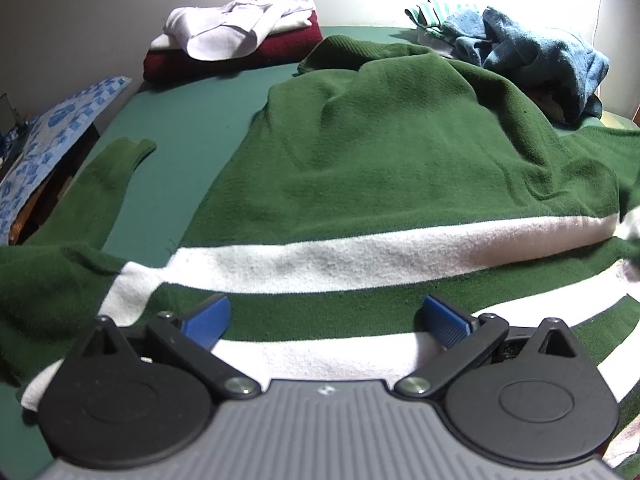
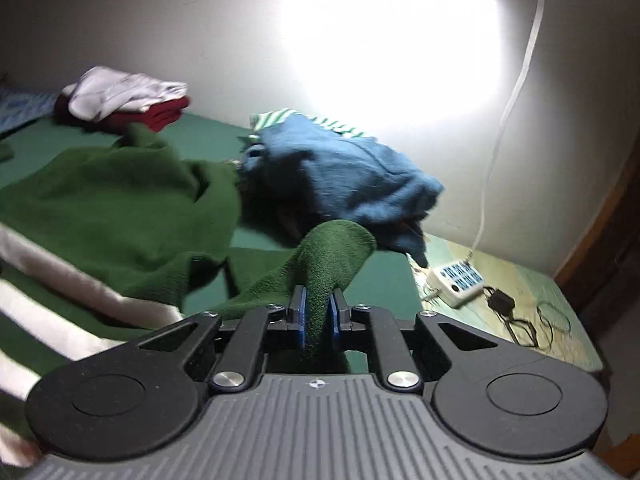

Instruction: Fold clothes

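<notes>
right gripper [image 2: 318, 312]: jaws are sitting narrow, pinching a fold of the green sleeve [image 2: 328, 256] between the blue pads [image 2: 303, 316]; the cloth is rising out of the grip and drooping forward over the tips.
left gripper [image 1: 326, 322]: jaws are standing wide with nothing between them, hovering low over the sweater's striped end; whether the fingers are touching the knit i cannot tell.
sweater [image 1: 380, 148]: lying spread on the green bed cover [image 1: 192, 120], filling the near and middle part of it, its body rumpled into a hump.
step in hand (judged): the pinched sleeve is probably being carried across onto the sweater's body.
doing it well (judged): keep the pinch firm, lift just enough that the sleeve clears the hump, lay it flat across the body, and use the left gripper to pin the striped part so the sweater is not dragging along.
long axis: running from the white stripes [image 1: 360, 256] nearest the left gripper away to the ribbed edge [image 1: 344, 46] at the far end.
other sleeve [image 1: 108, 176]: lying out flat to the left of the sweater's body.
blue garment [image 2: 344, 172]: heaped just beyond the sweater, on its right, touching it.
folded stack [image 1: 236, 44]: white on dark red, beyond the sweater on its far left.
power strip [image 2: 454, 282]: right of the sweater, past the bed cover's edge.
</notes>
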